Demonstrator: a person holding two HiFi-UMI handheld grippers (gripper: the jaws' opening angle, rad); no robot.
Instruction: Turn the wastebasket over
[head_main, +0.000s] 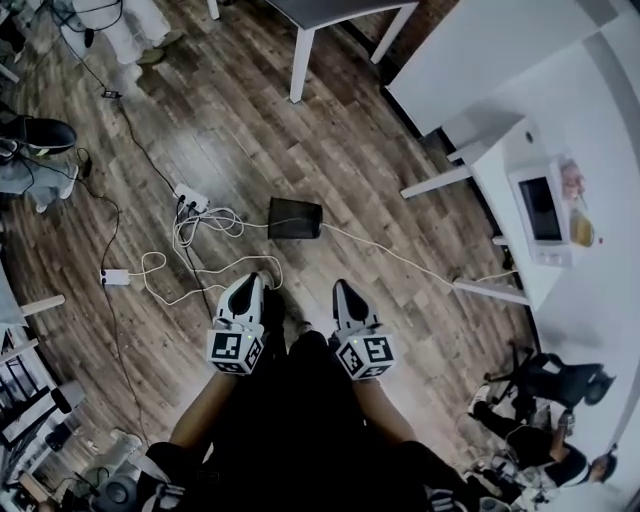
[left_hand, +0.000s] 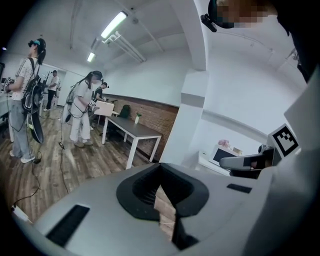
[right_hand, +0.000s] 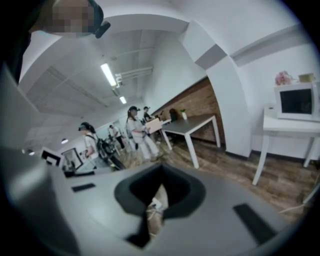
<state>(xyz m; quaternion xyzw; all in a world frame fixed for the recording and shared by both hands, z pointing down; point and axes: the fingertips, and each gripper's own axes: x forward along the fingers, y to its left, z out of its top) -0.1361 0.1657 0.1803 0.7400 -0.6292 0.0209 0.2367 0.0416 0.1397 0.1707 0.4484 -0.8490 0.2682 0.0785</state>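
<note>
Room's bright and evenly lit, all from long ceiling tubes (left_hand: 114, 25), so shadows are soft and faint. In the head view the wood floor (head_main: 300, 130) has a mild sheen. The white surface (head_main: 480, 50) top right is close to blown out, and the dark clothing (head_main: 300, 420) at the bottom is just a black blob. Heavy fisheye everywhere, straight lines bow near the edges. Both gripper views have black vignetted corners and a mushy near foreground. The right gripper view is noticeably smeared overall.
</note>
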